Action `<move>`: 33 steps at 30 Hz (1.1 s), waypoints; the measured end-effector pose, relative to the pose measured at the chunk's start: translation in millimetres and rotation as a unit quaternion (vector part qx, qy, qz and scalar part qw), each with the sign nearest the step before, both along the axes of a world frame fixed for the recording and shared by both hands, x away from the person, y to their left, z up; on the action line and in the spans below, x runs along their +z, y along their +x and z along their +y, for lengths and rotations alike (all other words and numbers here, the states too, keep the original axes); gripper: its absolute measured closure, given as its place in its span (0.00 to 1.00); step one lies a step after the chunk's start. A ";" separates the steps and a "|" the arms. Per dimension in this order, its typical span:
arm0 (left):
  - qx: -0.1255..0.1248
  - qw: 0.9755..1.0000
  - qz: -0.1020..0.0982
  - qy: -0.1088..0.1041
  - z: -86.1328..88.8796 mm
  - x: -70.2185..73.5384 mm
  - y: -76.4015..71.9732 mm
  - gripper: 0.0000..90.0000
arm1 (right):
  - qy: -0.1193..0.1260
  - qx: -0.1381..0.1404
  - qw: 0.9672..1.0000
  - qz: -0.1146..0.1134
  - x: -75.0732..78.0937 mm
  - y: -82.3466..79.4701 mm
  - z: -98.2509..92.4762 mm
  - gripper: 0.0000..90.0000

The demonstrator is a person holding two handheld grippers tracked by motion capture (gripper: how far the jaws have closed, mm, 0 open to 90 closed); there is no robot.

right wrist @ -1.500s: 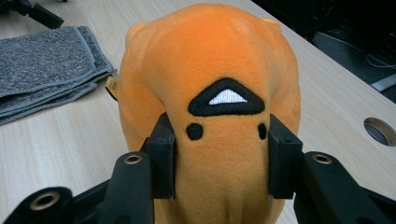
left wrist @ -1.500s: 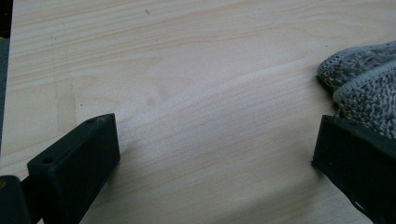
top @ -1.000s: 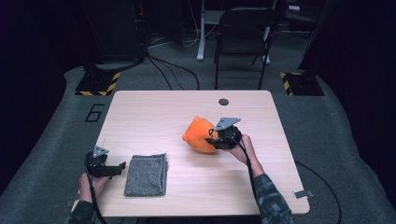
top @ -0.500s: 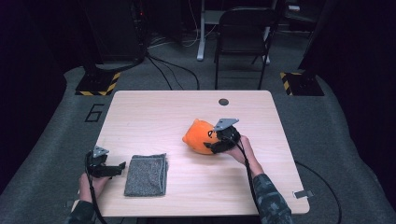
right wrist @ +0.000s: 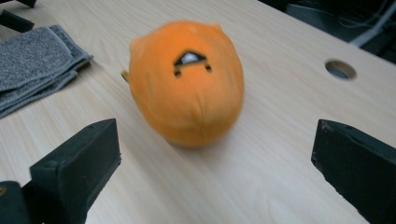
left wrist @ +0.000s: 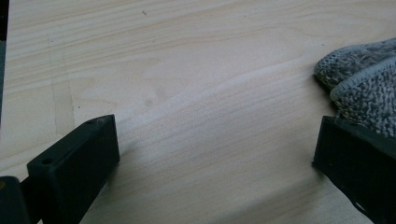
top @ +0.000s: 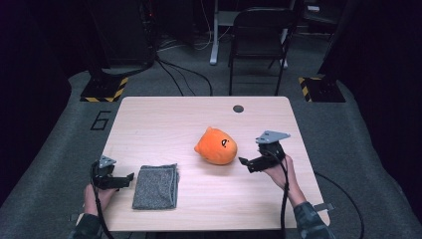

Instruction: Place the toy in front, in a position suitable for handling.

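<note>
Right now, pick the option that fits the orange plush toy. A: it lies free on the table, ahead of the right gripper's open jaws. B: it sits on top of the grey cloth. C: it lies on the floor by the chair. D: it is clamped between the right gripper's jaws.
A: the orange plush toy rests on the table, apart from the right gripper, whose jaws have just been opening with nothing between them.

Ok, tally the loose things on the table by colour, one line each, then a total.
Orange: 1, the plush toy
Grey: 1, the folded cloth
Total: 2
</note>
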State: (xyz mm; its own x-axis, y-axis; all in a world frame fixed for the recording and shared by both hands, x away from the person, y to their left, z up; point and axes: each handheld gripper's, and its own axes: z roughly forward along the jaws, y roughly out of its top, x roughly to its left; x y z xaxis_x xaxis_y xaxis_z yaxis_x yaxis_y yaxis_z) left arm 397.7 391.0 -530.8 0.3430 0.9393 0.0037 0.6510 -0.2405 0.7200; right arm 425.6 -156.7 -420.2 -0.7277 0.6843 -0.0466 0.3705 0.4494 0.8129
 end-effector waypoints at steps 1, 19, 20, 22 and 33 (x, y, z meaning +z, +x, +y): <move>0.000 1.000 0.000 0.000 0.0 0.0 0.0 0.00 | -0.004 -0.016 1.000 0.010 -4.3 -6.0 -8.7 0.00; -0.187 0.982 0.011 0.005 -106.8 33.2 -25.7 0.01 | -0.027 -0.122 0.989 0.076 -48.6 -50.6 -75.5 0.01; -0.187 0.982 0.023 0.009 -106.7 29.3 -24.0 0.02 | -0.029 -0.119 0.990 0.075 -48.9 -50.2 -75.7 0.01; -0.183 0.982 0.040 0.008 -107.0 18.0 -21.1 0.02 | -0.030 -0.121 0.990 0.074 -49.2 -50.2 -75.4 0.01; -0.189 0.981 0.030 0.020 -111.6 12.7 -28.2 0.18 | -0.032 -0.130 0.987 0.084 -54.5 -47.8 -81.8 0.02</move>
State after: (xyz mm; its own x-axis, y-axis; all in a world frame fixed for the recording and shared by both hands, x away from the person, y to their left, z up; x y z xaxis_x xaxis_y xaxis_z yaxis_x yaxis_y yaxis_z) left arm 369.4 279.4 -518.1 0.6670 0.7450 0.0074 0.5509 -0.4999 0.6683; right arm 377.8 -238.6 -474.7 -0.5285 0.8489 0.0115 0.6078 0.3689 0.7032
